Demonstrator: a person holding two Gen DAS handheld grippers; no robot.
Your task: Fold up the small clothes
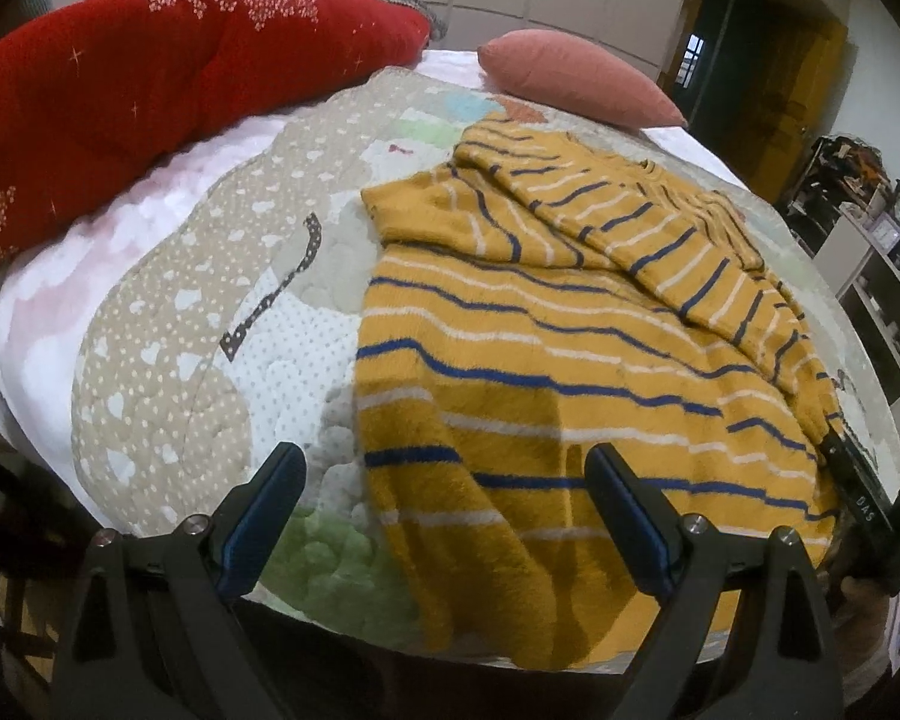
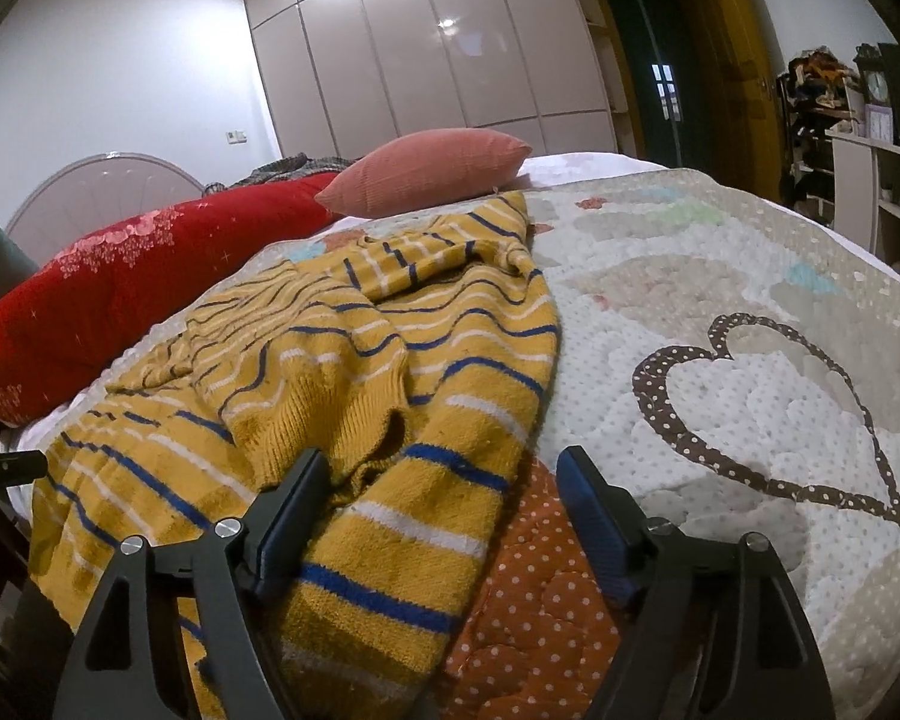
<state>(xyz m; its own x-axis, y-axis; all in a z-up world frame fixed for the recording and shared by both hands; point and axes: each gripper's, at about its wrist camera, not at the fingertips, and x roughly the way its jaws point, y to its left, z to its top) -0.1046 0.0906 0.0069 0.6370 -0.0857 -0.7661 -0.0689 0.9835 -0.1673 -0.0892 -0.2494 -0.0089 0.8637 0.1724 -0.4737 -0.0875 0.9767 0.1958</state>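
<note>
Fingers [image 2: 594,516] apart; "DAS" on right gripper [image 1: 864,507]

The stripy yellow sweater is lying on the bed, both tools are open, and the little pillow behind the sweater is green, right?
Almost. The stripy yellow sweater does lie on the bed, and the left tool and right tool are both open with nothing pinched. But the little pillow behind the sweater is pink, not green. The right wrist view shows it clearly.

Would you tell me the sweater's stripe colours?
Blue and white on mustard yellow sweater, clearest in left wrist view.
</note>
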